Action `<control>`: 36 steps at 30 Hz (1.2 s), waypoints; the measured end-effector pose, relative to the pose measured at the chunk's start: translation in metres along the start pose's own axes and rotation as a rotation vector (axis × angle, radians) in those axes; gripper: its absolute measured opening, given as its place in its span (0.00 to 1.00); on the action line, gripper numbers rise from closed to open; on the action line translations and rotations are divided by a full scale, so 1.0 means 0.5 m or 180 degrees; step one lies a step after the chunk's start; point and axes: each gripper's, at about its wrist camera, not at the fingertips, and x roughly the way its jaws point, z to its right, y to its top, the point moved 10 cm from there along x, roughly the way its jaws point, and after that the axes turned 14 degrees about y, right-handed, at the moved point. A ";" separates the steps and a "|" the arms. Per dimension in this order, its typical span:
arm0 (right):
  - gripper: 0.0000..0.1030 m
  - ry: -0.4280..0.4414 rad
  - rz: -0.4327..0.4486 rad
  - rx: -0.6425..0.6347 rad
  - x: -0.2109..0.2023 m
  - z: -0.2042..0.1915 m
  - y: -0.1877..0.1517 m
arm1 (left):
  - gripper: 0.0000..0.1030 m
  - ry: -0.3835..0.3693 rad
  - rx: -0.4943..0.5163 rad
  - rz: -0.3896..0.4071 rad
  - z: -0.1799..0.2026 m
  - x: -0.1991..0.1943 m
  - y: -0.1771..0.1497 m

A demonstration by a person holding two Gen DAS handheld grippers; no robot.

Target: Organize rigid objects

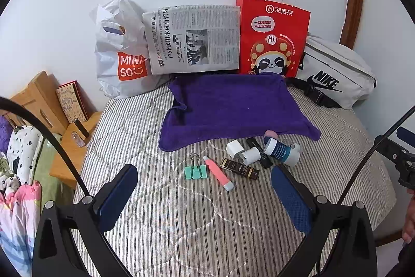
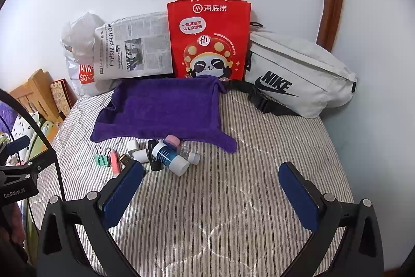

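Small rigid objects lie in a cluster on the striped bedspread just in front of a purple towel (image 1: 233,108) (image 2: 163,108): a green binder clip (image 1: 195,170) (image 2: 102,159), a pink tube (image 1: 218,173) (image 2: 115,162), a dark brown tube (image 1: 240,169), a white plug (image 1: 234,148) (image 2: 133,146), a blue-and-white bottle (image 1: 281,151) (image 2: 170,157) and a pink-capped item (image 2: 172,140). My left gripper (image 1: 205,188) is open and empty, held above the bed just short of the cluster. My right gripper (image 2: 211,183) is open and empty, right of the cluster.
Against the wall stand a white Miniso bag (image 1: 122,56), a folded newspaper (image 1: 194,40), a red paper bag (image 1: 272,38) (image 2: 210,40) and a white Nike waist bag (image 1: 334,72) (image 2: 298,77). A wooden bedside stand (image 1: 39,100) and clothes are on the left.
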 end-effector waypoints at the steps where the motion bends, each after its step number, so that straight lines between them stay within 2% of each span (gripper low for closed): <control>1: 1.00 0.0002 0.0005 -0.0005 0.000 -0.001 0.000 | 1.00 -0.0004 -0.0002 -0.0005 0.001 0.001 0.001; 36: 1.00 0.0027 -0.0039 -0.0015 0.026 -0.001 0.014 | 1.00 -0.0012 0.0044 0.0011 0.014 0.018 0.021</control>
